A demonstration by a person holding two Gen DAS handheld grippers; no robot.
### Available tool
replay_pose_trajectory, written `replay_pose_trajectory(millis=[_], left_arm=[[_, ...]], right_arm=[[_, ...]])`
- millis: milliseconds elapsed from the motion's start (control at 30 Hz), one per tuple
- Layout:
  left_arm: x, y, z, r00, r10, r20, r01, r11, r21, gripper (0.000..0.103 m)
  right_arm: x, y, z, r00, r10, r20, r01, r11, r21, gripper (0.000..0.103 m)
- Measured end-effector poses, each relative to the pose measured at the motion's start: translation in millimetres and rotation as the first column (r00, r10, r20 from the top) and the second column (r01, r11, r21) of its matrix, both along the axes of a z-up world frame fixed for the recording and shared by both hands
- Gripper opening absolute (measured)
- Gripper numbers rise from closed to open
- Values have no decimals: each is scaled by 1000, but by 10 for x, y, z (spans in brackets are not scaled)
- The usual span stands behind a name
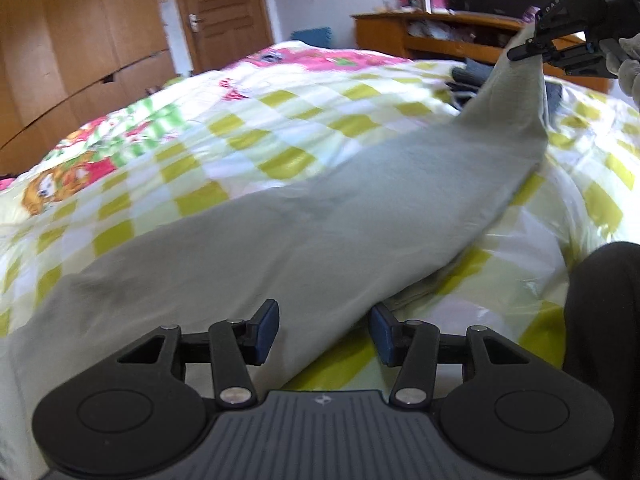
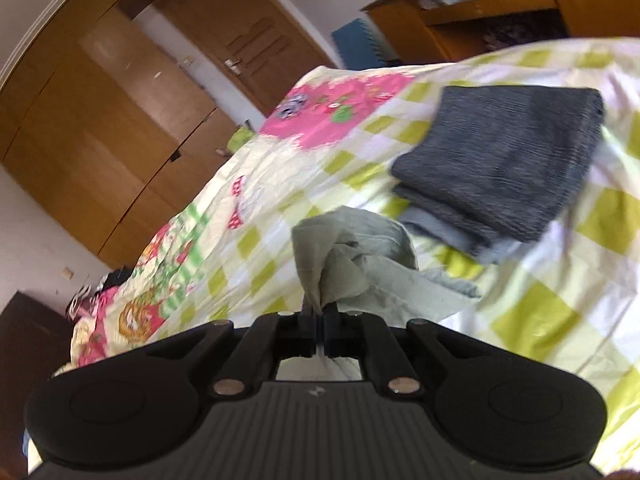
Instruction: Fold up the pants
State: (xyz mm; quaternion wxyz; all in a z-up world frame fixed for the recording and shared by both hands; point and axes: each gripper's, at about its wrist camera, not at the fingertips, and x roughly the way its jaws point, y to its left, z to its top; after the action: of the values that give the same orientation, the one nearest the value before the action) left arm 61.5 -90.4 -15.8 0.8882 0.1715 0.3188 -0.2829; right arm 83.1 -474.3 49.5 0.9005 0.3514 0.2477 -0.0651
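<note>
The left gripper is open: its two blue-padded fingers stand apart, and the pale grey-green pants lie between and just ahead of them on the checkered bedspread. The cloth passes between the fingers, but neither pad presses on it. From this gripper the pants run forward and to the right, rising off the bed to a point at the far right, where the right gripper pinches the cloth and holds it up in the air.

In the right wrist view the right gripper is closed on the pants: the jaws meet with only a thin slit, and a bunched end of the fabric comes out just in front of the fingertips. Which part of the pants this end is cannot be told, because the cloth is crumpled and the picture is a little blurred. Ahead and to the right of this gripper, well apart from the bunched end, a stack of folded dark grey clothes rests on the bedspread. Far ahead to the left stand a wooden wardrobe and a wooden door
</note>
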Motion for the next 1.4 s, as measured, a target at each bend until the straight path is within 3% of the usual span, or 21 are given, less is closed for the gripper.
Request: replay_pose_trajectory(millis=[167,300,400,500,733,967,1233,1333,1400], left_arm=[[71,463,7,992,124,17,-123,992,-25,62],[126,899,-30,969,246,20,-245,969,-32,62],[71,1209,-67,958,286,1,-286,958,-31,64],[11,1431,-121,947,318,-37,-320,945,-67,69],[-79,1587,-215,936,346,-60,-351,928,-122,70],[-79,1727,-241,934,345,-94,-357,916,-182,70],[-113,1855,-226,927,352,-127,-373,894,-247,70],[-130,1910,-215,922,362,-136,-386,884,-264,70],[-141,1928,-212,920,367,-140,-392,878,-274,71]], right_arm=[[498,1033,187,970,242,-16,-242,963,-123,4],[819,1991,148,891,450,-53,-452,875,-171,4],[962,2624,86,821,566,-74,-569,804,-171,4],[1064,3182,28,760,642,-105,-648,734,-205,4],[1005,4074,-43,637,754,-163,-765,591,-256,4],[858,4810,-95,542,811,-218,-821,457,-341,4],[862,5516,-285,468,829,-306,-843,315,-437,4],[896,5616,-350,475,822,-314,-840,316,-442,4],[909,5623,-331,498,815,-296,-825,340,-452,4]])
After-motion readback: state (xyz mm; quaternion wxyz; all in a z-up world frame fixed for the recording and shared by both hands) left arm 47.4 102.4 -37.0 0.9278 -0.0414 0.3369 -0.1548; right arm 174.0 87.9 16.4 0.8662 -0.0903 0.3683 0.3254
